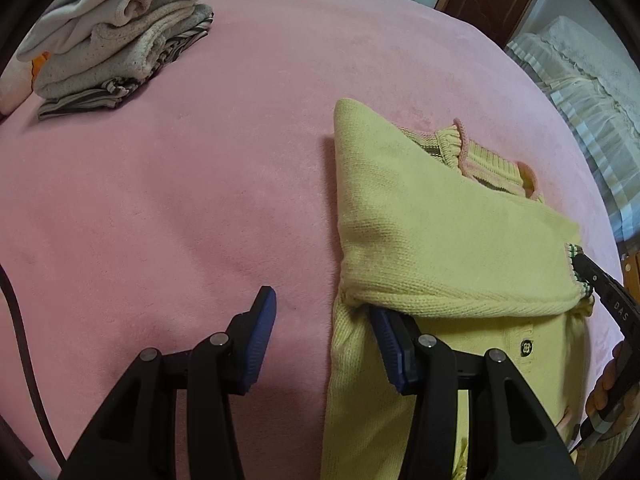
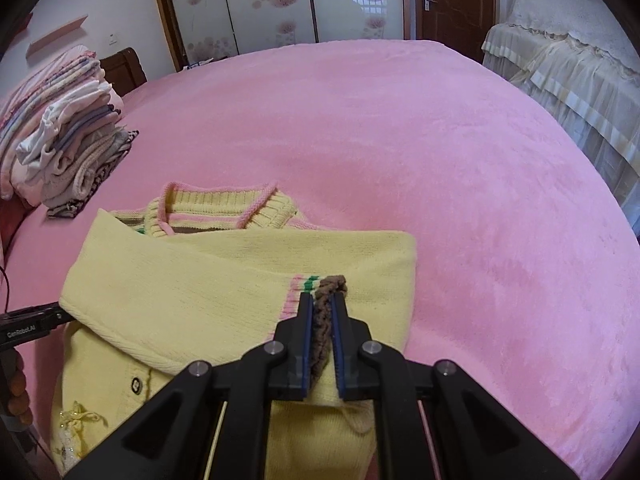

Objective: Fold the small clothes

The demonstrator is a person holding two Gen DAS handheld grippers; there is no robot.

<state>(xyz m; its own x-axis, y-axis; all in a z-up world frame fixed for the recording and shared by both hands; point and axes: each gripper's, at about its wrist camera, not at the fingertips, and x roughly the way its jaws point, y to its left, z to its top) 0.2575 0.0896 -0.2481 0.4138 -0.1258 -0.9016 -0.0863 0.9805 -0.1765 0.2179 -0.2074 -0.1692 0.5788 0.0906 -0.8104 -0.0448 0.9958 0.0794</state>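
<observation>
Yellow sweater [image 2: 224,280] lies partly folded on the pink bed [image 2: 460,152]. Right tool [image 2: 322,300] grips its sleeve cuff [image 2: 316,284]; left tool [image 1: 324,320] stands parted, one finger under the folded edge.

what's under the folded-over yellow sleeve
Under the sleeve lies the sweater's front: a dark button and a small bow show below its edge, the striped collar above it. The chest between is covered.

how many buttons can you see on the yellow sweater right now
1. A dark button sits on the sweater front, just below the folded-over sleeve; it also shows in the left view. Others may be hidden beneath the sleeve.
</observation>
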